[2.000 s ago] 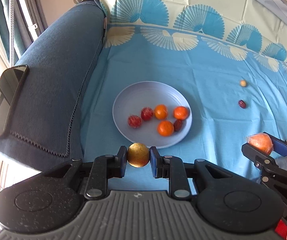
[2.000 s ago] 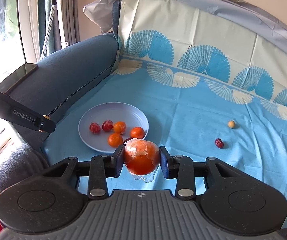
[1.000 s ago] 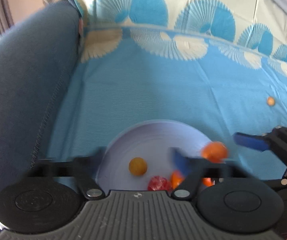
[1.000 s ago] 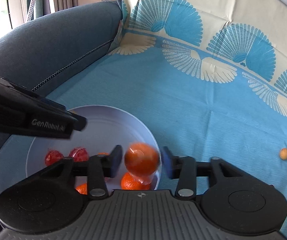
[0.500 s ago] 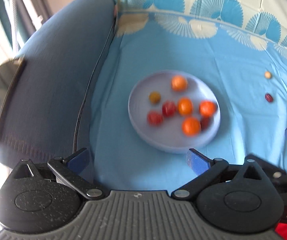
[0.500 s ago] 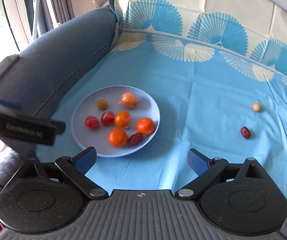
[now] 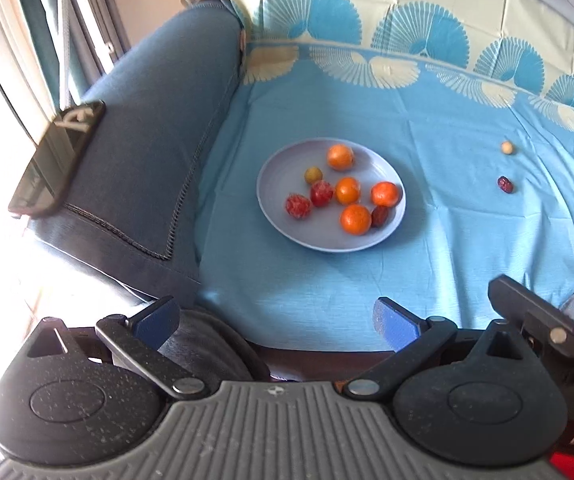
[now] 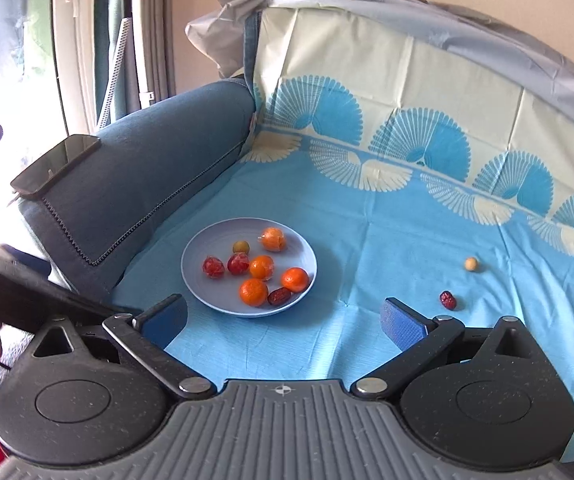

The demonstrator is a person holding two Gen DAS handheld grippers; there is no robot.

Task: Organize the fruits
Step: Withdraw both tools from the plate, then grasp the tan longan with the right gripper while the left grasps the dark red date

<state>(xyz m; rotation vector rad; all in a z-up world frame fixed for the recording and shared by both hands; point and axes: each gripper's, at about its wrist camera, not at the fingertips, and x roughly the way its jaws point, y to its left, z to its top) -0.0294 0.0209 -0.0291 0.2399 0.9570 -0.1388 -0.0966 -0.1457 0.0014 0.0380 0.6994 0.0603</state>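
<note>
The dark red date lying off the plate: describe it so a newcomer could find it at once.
Start at the blue cloth and find the pale plate of fruit. Right of it lie two loose pieces. The date is the nearer one, dark red and wrinkled, unlike the pale round fruit behind it.

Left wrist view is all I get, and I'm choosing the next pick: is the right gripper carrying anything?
Observer: No. The right gripper has nothing between its fingers, and its jaws are opening wide.
Operator: Where do the two loose fruits sit relative to it?
Observer: In the right wrist view the red date lies on the blue cloth just outside its right-hand fingertip. The pale round fruit is farther back. Both are well clear of the plate.
</note>
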